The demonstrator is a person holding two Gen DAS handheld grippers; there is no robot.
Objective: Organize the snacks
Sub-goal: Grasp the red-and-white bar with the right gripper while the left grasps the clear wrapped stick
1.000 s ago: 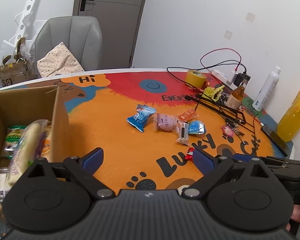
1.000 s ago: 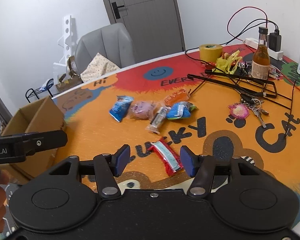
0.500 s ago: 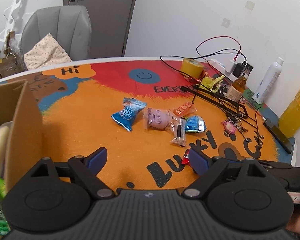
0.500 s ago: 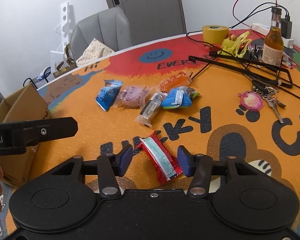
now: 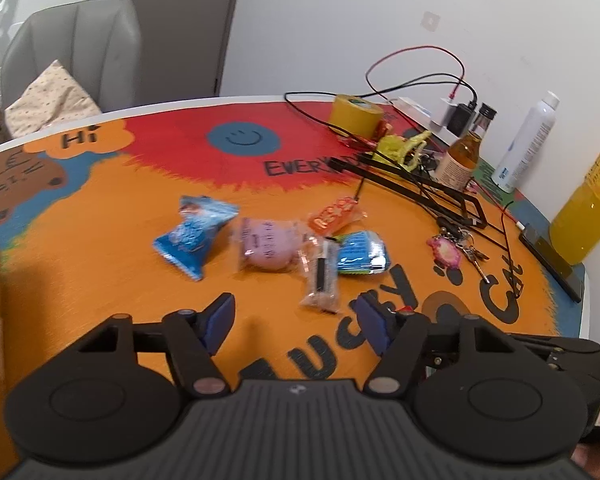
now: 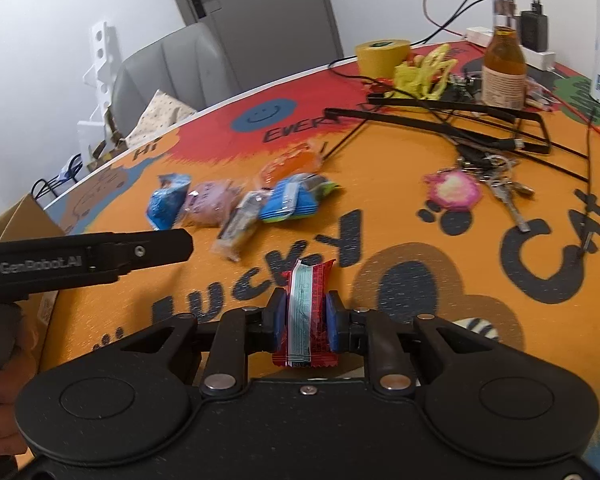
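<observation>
My right gripper [image 6: 303, 320] is shut on a red snack bar with a pale blue stripe [image 6: 304, 300], low over the orange mat. My left gripper [image 5: 297, 320] is open and empty, just short of a clear-wrapped dark bar [image 5: 320, 276]. Beyond it lie a blue packet [image 5: 191, 234], a pink bun [image 5: 265, 244], an orange packet [image 5: 334, 218] and a blue-green packet [image 5: 360, 254]. The same cluster shows in the right wrist view, with the blue packet [image 6: 165, 202] at its left. The cardboard box [image 6: 23, 216] stands at the left edge.
Keys with a pink fob [image 6: 454, 192], black cables [image 6: 460, 120], a brown bottle [image 6: 504, 70], a tape roll [image 6: 382, 54] and yellow clips [image 6: 424, 70] crowd the far right. A phone [image 5: 552, 260] and an orange juice bottle [image 5: 588, 212] are at the right edge. A grey chair [image 5: 75, 48] stands behind the table.
My right gripper has closed on the red snack bar. My left gripper has swung right, away from the box, toward the snack cluster.
</observation>
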